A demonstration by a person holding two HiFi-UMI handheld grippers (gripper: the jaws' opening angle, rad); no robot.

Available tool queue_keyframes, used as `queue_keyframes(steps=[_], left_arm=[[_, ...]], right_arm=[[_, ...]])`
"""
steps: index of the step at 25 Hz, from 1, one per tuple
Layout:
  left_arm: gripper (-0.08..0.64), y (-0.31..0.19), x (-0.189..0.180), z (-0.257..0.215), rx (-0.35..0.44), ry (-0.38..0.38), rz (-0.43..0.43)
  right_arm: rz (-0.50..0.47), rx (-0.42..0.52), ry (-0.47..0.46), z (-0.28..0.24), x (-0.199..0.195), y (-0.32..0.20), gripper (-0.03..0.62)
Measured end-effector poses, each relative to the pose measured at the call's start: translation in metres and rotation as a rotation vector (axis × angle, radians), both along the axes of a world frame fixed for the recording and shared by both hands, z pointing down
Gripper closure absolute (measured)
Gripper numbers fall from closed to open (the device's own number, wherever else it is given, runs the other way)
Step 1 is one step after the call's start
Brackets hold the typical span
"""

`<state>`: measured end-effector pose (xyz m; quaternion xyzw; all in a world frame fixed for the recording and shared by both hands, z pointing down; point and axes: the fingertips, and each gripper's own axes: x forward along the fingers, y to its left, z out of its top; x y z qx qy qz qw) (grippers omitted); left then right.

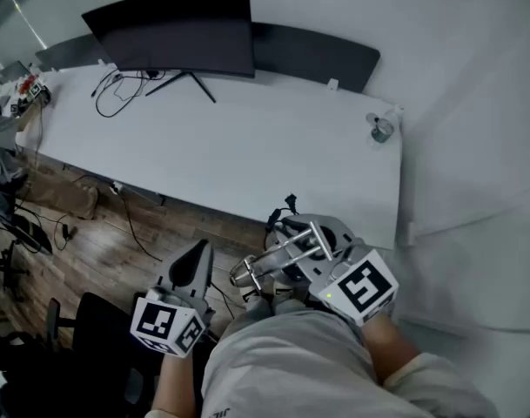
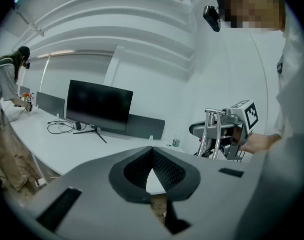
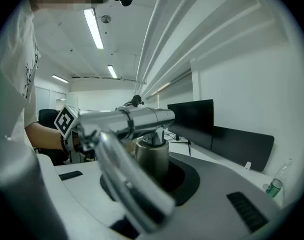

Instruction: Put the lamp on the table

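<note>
The lamp (image 1: 280,258) is a chrome piece with a tube head and bent arms. It hangs in the air just in front of the near edge of the white table (image 1: 247,151). My right gripper (image 1: 310,244) is shut on it. In the right gripper view, the lamp's cylindrical stem (image 3: 152,156) sits between the jaws and its tube head (image 3: 137,121) lies across above them. My left gripper (image 1: 192,264) is to the lamp's left, shut and with nothing in it. The left gripper view shows the lamp (image 2: 212,132) off to the right, with the left gripper (image 2: 152,151) pointing at the table.
A dark monitor (image 1: 179,31) stands at the table's back, with black cables (image 1: 117,90) beside its foot. A small clear bottle (image 1: 382,129) stands at the far right corner. A black chair (image 1: 90,338) is on the wood floor to my left. Another person (image 2: 6,124) stands at the table's left end.
</note>
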<state>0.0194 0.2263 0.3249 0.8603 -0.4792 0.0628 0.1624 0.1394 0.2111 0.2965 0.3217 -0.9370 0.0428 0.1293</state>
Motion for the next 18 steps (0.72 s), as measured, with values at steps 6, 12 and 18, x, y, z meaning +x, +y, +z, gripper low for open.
queue_keyframes(steps=[6,12,18], left_arm=[[0.557,-0.002,-0.002,0.002,0.003,0.0,-0.001],[0.557,-0.004,-0.007,0.003,0.006,0.005,0.001],[0.557,-0.008,-0.023,0.005,0.002,0.014,0.002]], right_arm=[[0.004,0.013,0.001,0.003,0.0,-0.001,0.525],[0.018,0.015,-0.021,0.001,-0.002,-0.005,0.523],[0.038,-0.004,-0.02,0.008,-0.011,-0.013,0.523]])
